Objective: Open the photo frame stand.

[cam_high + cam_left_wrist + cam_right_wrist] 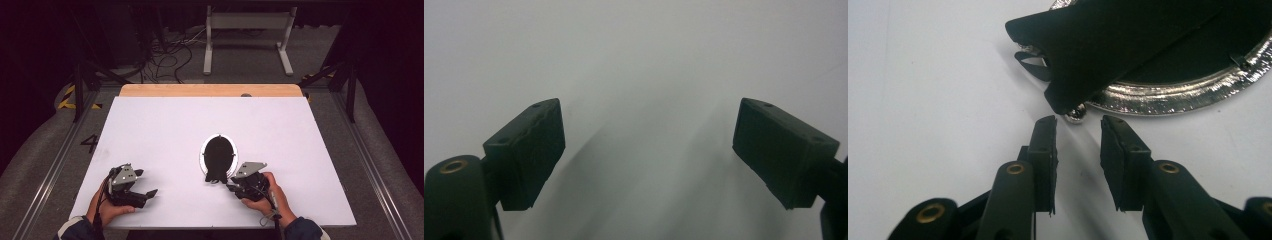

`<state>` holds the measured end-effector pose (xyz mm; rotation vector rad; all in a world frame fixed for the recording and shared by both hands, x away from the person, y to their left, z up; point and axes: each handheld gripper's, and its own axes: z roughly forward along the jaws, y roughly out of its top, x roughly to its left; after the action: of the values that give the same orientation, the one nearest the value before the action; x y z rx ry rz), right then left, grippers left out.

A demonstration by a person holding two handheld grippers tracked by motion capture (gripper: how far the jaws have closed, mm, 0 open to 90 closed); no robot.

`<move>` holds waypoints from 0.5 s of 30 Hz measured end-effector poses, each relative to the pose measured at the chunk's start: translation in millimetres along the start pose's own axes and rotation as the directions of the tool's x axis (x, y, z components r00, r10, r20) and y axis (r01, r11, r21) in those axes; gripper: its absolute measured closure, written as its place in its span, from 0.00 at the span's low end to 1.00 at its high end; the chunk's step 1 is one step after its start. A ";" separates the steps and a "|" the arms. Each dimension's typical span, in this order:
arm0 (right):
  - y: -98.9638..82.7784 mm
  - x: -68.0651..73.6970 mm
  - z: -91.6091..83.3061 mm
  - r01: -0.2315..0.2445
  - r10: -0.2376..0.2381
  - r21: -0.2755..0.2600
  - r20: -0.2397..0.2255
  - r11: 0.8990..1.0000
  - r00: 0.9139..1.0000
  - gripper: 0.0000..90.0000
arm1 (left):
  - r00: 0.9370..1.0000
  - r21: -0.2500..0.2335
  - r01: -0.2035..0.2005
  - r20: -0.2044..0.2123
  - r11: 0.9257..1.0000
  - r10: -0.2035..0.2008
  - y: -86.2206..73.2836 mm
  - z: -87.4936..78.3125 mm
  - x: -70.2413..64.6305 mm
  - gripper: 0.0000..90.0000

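An oval picture frame (218, 154) lies face down on the white board, its black back up and a silver rim (1168, 97) around it. Its black stand flap (1108, 50) sticks up at the near end, with a small silver ball foot (1075, 115) below it. My right gripper (230, 187) (1078, 125) points at that near end, open by a narrow gap with nothing between its jaws. The ball foot sits just beyond the fingertips. My left gripper (147, 183) (649, 145) rests at the near left, wide open and holding nothing, over bare board.
The white board (165, 125) covers a wooden table whose far edge (210, 90) shows. Beyond it are a grey floor, cables and a white stand (247, 35). Metal rails (365, 160) run along both sides.
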<state>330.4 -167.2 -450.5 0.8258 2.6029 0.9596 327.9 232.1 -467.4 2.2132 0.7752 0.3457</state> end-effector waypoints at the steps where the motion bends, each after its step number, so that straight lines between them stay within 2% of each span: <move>1: 1.7 0.6 0.8 -0.003 0.003 0.007 -0.001 1.000 1.000 0.77 | 1.000 -0.003 0.010 -0.009 1.000 -0.010 -0.1 -0.1 0.2 0.15; 8: 8.0 0.3 4.5 -0.014 0.014 0.025 -0.010 1.000 1.000 0.79 | 1.000 -0.006 0.028 -0.005 1.000 -0.028 -1.7 -1.3 0.3 0.14; 11: 5.6 -4.3 5.2 -0.074 0.074 0.000 -0.035 0.997 0.997 0.82 | 1.000 0.005 0.024 -0.013 1.000 -0.024 -3.9 -2.9 -1.8 0.14; 12: 5.6 -4.3 5.2 -0.074 0.074 0.000 -0.035 0.997 0.997 0.82 | 1.000 0.005 0.024 -0.013 1.000 -0.024 -3.9 -2.9 -1.8 0.14; 15: 2.0 -9.2 5.1 -0.125 0.123 -0.029 -0.074 0.992 0.990 0.82 | 0.999 0.003 0.027 -0.018 1.000 -0.027 -6.7 -5.4 -1.8 0.14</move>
<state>340.8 -168.7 -452.7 0.9717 2.6136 1.0828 321.2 237.6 -468.6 2.2032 0.8148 0.3513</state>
